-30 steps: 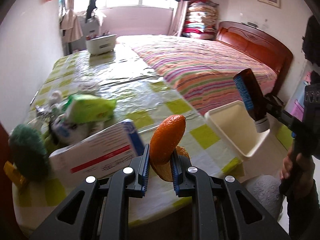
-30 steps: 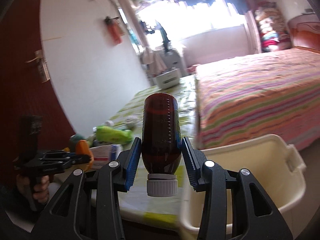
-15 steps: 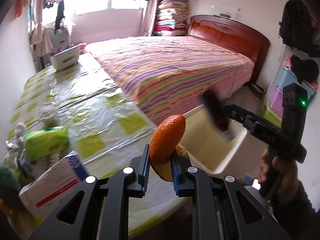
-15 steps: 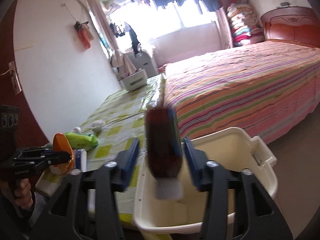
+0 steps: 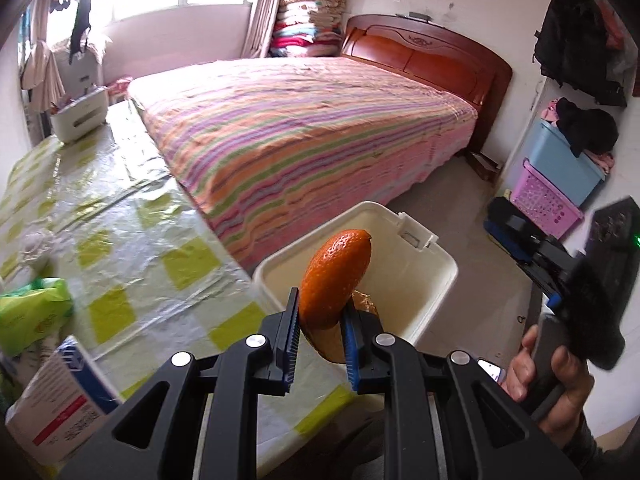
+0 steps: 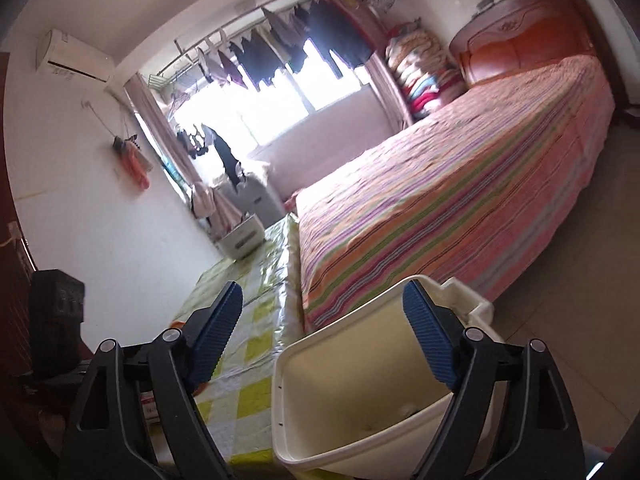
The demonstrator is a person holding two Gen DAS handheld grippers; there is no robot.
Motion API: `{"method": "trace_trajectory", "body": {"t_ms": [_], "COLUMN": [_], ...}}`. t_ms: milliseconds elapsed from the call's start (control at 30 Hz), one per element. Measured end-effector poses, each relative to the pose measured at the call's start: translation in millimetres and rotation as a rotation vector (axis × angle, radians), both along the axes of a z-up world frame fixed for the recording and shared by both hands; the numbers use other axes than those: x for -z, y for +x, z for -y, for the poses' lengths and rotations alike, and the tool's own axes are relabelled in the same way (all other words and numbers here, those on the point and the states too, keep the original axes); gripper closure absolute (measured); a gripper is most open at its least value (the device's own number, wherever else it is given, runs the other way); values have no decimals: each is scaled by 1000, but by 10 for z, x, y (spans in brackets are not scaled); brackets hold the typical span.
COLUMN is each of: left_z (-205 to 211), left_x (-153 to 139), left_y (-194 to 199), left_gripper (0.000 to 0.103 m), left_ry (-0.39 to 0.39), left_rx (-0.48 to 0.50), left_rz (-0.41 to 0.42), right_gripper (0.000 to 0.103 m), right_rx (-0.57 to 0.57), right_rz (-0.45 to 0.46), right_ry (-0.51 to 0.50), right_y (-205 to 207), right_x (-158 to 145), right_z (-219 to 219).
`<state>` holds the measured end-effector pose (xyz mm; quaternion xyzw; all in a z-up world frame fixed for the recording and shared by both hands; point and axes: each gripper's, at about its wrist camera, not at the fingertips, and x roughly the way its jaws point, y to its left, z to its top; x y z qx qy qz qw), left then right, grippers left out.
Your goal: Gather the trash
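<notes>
Left gripper (image 5: 320, 338): blue pads clamped on curled orange peel (image 5: 334, 286), held over rim of cream plastic bin (image 5: 440, 280). Right gripper (image 6: 326, 334): fingers spread wide, nothing between, bin (image 6: 344, 396) at 6 o'clock. Yellow-checked tablecloth (image 5: 120, 232) at 9 o'clock.

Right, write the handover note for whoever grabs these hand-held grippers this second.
Left hand-held gripper: shut on the orange peel, held near the white bin.
Right hand-held gripper: open and empty above the bin; the brown bottle it carried a second ago has left its fingers.
Left to do: drop the peel in the bin, then collect the green packet and the white box from the table.
</notes>
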<state>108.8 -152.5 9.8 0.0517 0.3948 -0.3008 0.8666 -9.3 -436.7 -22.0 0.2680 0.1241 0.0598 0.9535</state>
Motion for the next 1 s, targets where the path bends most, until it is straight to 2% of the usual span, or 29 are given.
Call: {"method": "trace_trajectory", "body": {"t_ms": [200, 333, 400, 467, 533, 567, 667, 700, 800, 867, 900, 1000], "left_z": [315, 513, 565, 532, 442, 371, 108, -53, -655, -1190, -1372, -2078], "left_x": [114, 167, 202, 200, 150, 121, 17, -46, -244, -326, -331, -267], "left_y": [108, 196, 233, 240, 208, 184, 84, 9, -271, -519, -591, -856], "left_gripper": [84, 80, 72, 41, 34, 31, 30, 30, 30, 21, 20, 19], "left_ry": [13, 28, 26, 22, -1, -5, -3, 2, 12, 21, 29, 39], "left_rx": [47, 85, 95, 58, 22, 0, -46, -82, -202, -297, -333, -465], "left_rz": [-46, -58, -81, -66, -11, 12, 62, 103, 237, 346, 374, 444], "right_gripper": [21, 20, 20, 20, 20, 20, 20, 19, 7, 6, 6, 6], "right_rx": [39, 33, 26, 15, 7, 5, -9, -13, -62, -149, -209, -450], "right_rz": [46, 57, 71, 85, 96, 101, 115, 127, 168, 207, 224, 261], "right_ry": [-25, -44, -63, -69, -60, -54, -40, -46, -74, -117, -145, -332], "right_y": [-126, -81, -53, -30, -34, -49, -80, -113, -140, -105, -67, 96], "right_x": [-92, -194, -260, -313, -323, -336, -394, -433, -591, -675, -699, -692], "right_z": [-50, -81, -105, -148, -204, -233, -355, -418, -739, -1113, -1304, -2097]}}
